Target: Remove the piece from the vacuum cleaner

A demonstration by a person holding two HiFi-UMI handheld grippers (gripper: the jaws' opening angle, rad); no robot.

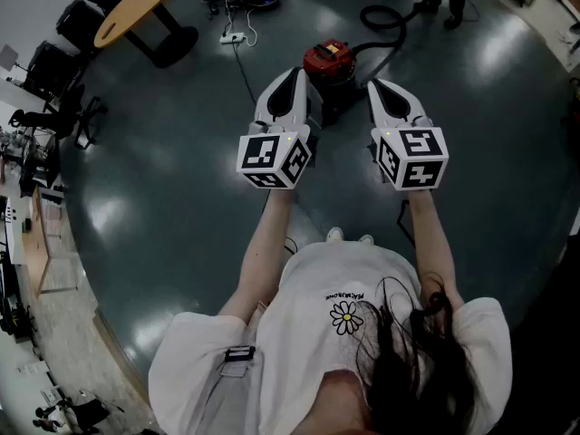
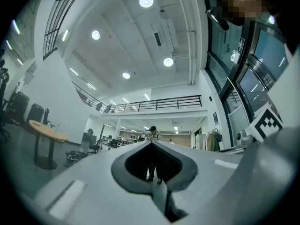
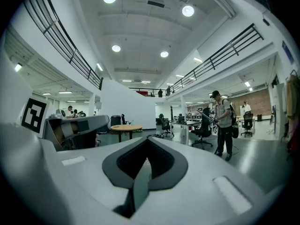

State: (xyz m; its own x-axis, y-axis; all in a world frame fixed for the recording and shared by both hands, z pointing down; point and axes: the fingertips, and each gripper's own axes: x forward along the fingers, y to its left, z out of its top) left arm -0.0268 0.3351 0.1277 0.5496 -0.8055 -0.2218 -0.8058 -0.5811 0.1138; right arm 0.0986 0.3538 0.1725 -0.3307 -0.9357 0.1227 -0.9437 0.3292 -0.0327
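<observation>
A red-topped vacuum cleaner (image 1: pixel 328 63) stands on the dark floor ahead of me, its black hose (image 1: pixel 385 18) looping off to the right. Both grippers are held up in front of me, above and short of it, touching nothing. The left gripper (image 1: pixel 296 72) is shut, its jaws meeting at the tip with nothing between them (image 2: pixel 151 144). To the right of the vacuum's body, the right gripper (image 1: pixel 374 83) is likewise shut and empty (image 3: pixel 147 139). Both gripper views look level across the hall, so the vacuum is hidden from them.
A round wooden table (image 1: pixel 136 7) and black office chairs (image 1: pixel 54 62) stand at the far left. A power strip with cables (image 1: pixel 234 36) lies beyond the vacuum. A person (image 3: pixel 224 121) stands to the right. Desks and clutter line the left edge (image 1: pixel 18 152).
</observation>
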